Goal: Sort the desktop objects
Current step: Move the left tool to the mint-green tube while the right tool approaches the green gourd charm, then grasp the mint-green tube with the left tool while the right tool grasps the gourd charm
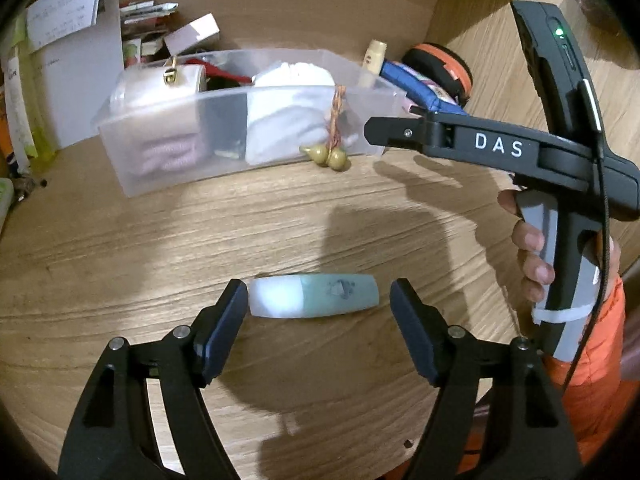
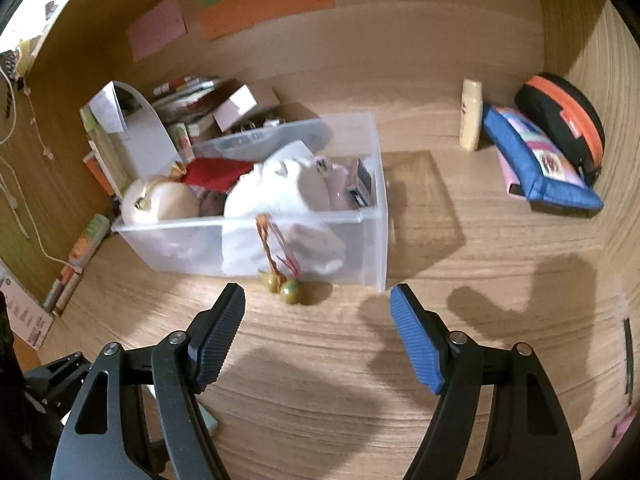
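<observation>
A small tube [image 1: 320,298] with a white cap and a pale green body lies flat on the wooden desk [image 1: 160,240]. My left gripper [image 1: 318,298] is open around it; the left pad sits close to the cap and the right pad stands apart from the green end. In its own view my right gripper [image 2: 318,320] is open and holds nothing. It hovers just before two small green gourd charms [image 2: 286,286] that hang on a cord over the front wall of a clear plastic bin [image 2: 360,248]. The left wrist view shows the right gripper [image 1: 376,132] side on, held by a hand.
The bin [image 1: 168,176] holds white cloth, a round cream case and a red item. Behind it, papers and small boxes [image 2: 192,100] are stacked. At the back right are a cream bottle [image 2: 471,118], a blue pouch [image 2: 536,160] and an orange-and-black round case [image 2: 564,116]. Wooden walls enclose the desk.
</observation>
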The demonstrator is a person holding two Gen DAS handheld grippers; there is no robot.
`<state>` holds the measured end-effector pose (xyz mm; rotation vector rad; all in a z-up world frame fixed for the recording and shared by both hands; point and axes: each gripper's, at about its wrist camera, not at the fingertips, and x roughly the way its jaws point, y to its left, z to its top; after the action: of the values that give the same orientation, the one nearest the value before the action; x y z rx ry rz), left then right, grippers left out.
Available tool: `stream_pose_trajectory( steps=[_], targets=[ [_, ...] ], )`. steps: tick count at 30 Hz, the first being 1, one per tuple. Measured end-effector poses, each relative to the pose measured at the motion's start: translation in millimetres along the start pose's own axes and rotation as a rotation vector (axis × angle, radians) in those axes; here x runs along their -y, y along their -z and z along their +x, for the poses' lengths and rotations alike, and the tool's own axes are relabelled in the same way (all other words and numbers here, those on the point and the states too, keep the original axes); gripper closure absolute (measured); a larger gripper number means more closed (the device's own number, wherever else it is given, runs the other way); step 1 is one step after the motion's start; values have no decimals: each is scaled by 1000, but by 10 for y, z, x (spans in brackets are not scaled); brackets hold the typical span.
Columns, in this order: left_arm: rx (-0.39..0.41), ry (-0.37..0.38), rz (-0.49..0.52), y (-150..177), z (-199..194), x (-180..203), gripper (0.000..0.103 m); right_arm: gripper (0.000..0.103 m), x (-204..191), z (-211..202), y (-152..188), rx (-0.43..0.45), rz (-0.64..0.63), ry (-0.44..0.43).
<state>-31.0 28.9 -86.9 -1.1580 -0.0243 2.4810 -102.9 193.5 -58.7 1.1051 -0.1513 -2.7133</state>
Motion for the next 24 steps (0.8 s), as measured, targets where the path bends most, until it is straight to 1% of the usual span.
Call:
stream_pose_trajectory(
  steps=[3,9,10,12,13,14,15,16,17,19,21,24],
  targets=[
    [3,-34,-5,7,40,16,30,31,-17,76,51,-23,-5,5],
    [14,-41,10,34,49,60,30,31,-122,285,70,-83,-23,5],
    [16,-44,13,34,52,60,33,31,-143,317,65,-89,-28,12],
    [24,-44,12,35,51,50,34,32,-183,379,42,-100,-41,23],
    [31,-41,10,36,43,35,41,33,-192,403,28,-101,-44,30],
    [37,-39,8,39,30,14,54,40,-207,427,15,-103,-49,37],
    [33,-36,9,43,28,1,61,45,-224,455,-3,-111,-58,38],
    [39,-41,13,51,16,-16,67,53,-242,477,-11,-118,-64,36],
    [41,-37,11,60,7,-41,69,55,-254,502,-17,-126,-63,34],
    [44,-16,-7,71,-23,-111,69,56,-258,540,-19,-131,-48,36],
    [44,-8,-20,66,-35,-164,69,56,-274,556,-24,-125,-42,56],
    [49,26,-46,50,-66,-238,69,56,-315,572,-45,-127,-38,51]
  ],
)
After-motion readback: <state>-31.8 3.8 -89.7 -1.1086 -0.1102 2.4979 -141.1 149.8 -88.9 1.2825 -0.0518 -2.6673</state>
